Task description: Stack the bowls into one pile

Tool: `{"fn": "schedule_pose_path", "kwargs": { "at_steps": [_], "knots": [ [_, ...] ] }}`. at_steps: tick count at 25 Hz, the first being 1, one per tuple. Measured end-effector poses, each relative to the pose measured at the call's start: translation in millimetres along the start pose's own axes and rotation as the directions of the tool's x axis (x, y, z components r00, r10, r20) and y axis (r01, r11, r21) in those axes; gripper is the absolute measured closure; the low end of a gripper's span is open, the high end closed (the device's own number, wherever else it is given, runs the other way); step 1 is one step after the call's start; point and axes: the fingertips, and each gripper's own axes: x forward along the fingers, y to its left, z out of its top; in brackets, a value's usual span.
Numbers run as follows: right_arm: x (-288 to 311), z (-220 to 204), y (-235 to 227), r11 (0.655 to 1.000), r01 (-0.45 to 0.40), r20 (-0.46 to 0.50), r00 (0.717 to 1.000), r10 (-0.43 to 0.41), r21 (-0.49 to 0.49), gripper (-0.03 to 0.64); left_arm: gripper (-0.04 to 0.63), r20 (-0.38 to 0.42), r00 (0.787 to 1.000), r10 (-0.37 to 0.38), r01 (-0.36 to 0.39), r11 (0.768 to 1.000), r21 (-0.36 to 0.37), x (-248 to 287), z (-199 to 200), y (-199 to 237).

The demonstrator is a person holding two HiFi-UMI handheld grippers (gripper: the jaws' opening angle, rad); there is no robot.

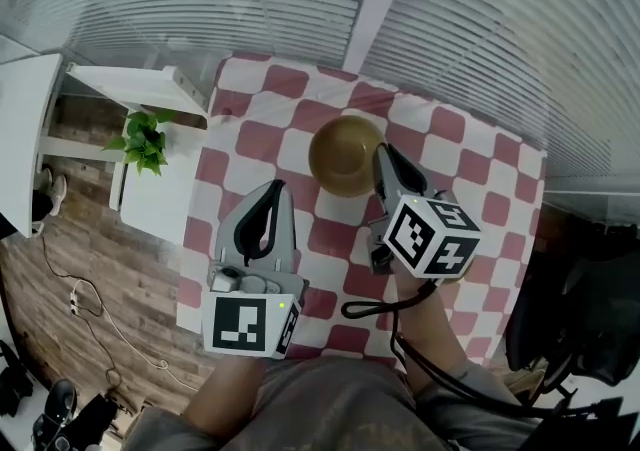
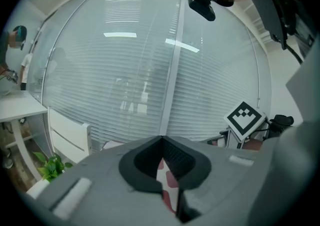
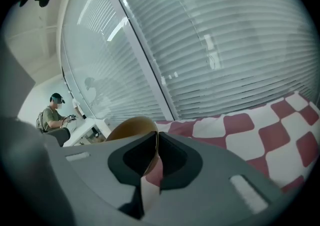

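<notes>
A: What surface, what room?
B: A table under a red-and-white checked cloth, set against slatted window blinds. At its left stands a potted plant on a white stand, over wood-plank floor.
A: And the bowl?
B: The brown bowl is at the cloth's far middle. The right gripper is clamped on its right rim. The left gripper is nearer the person — jaws together, nothing between them.

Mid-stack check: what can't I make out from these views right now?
- Whether the bowl is one or several nested: the head view looks straight into it, and the jaws cover its wall in the right gripper view.
- The bowl's underside, so whether it is lifted or resting: hidden in every view.
- The table's near part: covered by the left gripper and right gripper in the head view.
- Any other bowls: none shows.
</notes>
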Motion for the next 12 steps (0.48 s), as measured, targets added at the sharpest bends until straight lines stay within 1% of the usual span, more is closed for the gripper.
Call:
{"fn": "schedule_pose_path", "kwargs": {
  "at_steps": [6, 12],
  "knots": [
    [-53.4, 22.7, -5.6, 1.000, 0.007, 0.072, 0.997, -0.007, 0.006, 0.572, 0.595, 0.039, 0.998, -0.051, 0.049, 0.997, 0.052, -19.7, 24.3, -40.8],
    [-108.3, 32.1, -23.5, 0.999, 0.025, 0.127, 0.992, -0.027, 0.021, 0.572, 0.595, 0.075, 0.991, -0.107, 0.100, 0.991, 0.090, -38.0, 39.7, -86.8]
  ]
}}
